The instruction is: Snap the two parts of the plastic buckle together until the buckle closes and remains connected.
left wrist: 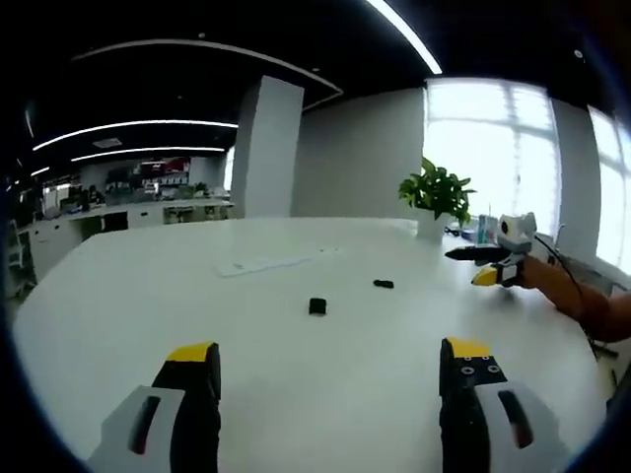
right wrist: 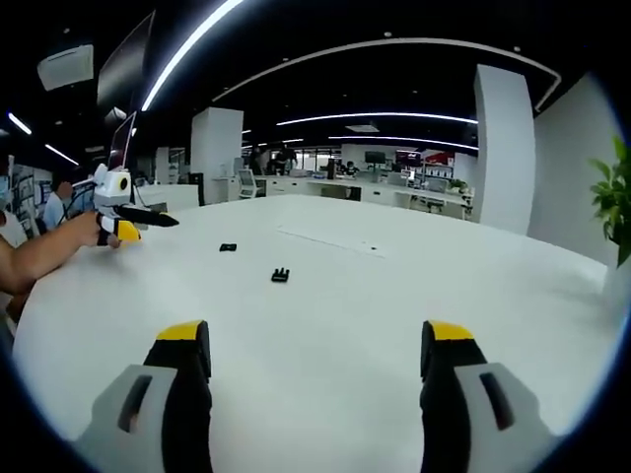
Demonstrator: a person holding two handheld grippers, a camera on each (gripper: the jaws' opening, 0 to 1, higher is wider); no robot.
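A: Black plastic, both buckle halves are lying apart on the white table (left wrist: 296, 394): the squarish half (left wrist: 317, 306) near centre, the flatter half (left wrist: 384, 284) toward its two o'clock.

B: They are probably light, stiff and slippery, likely skidding under a push, so pinching each across its flat sides looks wisest.

A: The left tool (left wrist: 330, 379) and the right tool (right wrist: 314, 360) are both standing apart, gripping nothing.
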